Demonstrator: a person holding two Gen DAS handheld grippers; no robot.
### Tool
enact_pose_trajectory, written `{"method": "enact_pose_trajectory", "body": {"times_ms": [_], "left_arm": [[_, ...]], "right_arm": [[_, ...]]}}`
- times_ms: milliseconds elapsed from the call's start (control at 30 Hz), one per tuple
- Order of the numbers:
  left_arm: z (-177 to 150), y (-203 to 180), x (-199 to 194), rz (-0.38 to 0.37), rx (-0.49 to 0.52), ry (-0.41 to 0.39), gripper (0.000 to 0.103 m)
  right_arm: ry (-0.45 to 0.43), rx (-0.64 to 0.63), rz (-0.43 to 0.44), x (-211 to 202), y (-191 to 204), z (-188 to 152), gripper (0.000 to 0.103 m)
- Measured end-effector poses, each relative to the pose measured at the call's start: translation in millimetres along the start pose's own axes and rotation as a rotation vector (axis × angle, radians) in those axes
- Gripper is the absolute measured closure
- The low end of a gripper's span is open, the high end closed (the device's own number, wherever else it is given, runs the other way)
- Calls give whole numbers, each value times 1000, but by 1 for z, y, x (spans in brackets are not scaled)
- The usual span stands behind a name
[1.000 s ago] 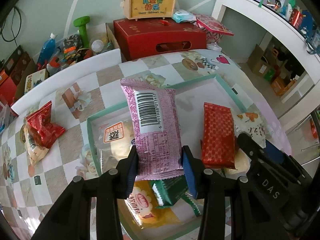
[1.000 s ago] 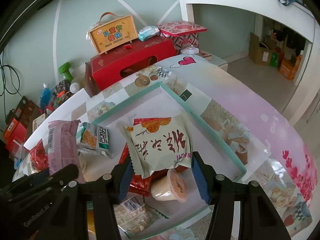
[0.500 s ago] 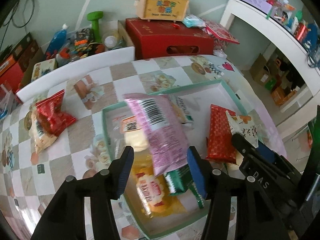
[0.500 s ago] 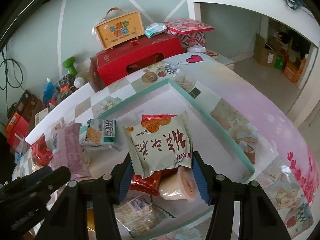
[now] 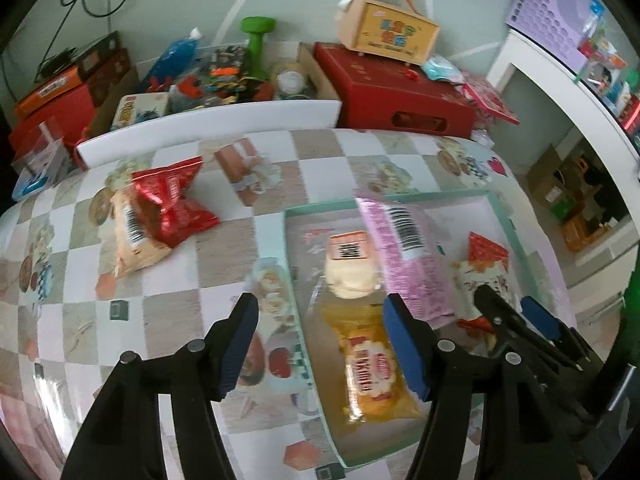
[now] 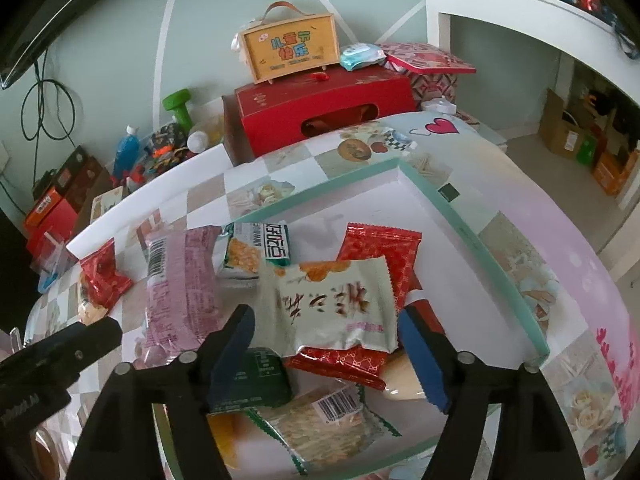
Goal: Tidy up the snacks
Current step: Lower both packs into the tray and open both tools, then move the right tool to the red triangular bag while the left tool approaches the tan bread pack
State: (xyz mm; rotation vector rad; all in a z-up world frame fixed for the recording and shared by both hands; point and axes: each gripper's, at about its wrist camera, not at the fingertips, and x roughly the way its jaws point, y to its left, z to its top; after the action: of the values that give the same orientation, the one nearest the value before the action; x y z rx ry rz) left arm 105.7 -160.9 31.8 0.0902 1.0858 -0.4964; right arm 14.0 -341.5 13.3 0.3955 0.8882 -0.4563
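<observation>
A white tray with a teal rim (image 5: pixel 290 260) (image 6: pixel 472 236) sits on the checked tablecloth and holds several snack packets. The pink barcode packet (image 5: pixel 404 256) (image 6: pixel 180 292) lies free in the tray. My left gripper (image 5: pixel 320 320) hangs over the tray's left rim above a yellow packet (image 5: pixel 368 364); its jaws are opening and nothing is in them. The white-green packet (image 6: pixel 332 304) rests on a red patterned packet (image 6: pixel 380 248), between my right gripper's (image 6: pixel 326 328) opening jaws, whose pads stand off it. A red packet (image 5: pixel 172 200) and a peach one (image 5: pixel 132 240) lie outside the tray.
Behind the table stand a red box (image 6: pixel 320 108) with a yellow gift box (image 6: pixel 292 52) on top, a green dumbbell (image 5: pixel 256 40) and assorted clutter. A white shelf unit (image 6: pixel 520 20) is at the right. The table edge curves off on the right.
The left gripper opened, let go of the pink packet into the tray and shifted left. The right gripper widened and the white-green packet dropped onto the red one.
</observation>
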Motion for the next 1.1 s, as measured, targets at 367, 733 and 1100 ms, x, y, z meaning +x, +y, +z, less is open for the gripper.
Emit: {"method": "enact_pose_trajectory", "body": {"times_ms": [367, 733, 1100], "left_arm": [[-5, 32, 8, 110, -86, -22, 9], [-9, 51, 10, 157, -125, -27, 2], [-11, 75, 4, 195, -153, -36, 2]], "right_arm": [[-2, -23, -14, -1, 5, 1, 0], [-9, -34, -25, -3, 9, 1, 0], [-68, -46, -41, -20, 22, 7, 0]]}}
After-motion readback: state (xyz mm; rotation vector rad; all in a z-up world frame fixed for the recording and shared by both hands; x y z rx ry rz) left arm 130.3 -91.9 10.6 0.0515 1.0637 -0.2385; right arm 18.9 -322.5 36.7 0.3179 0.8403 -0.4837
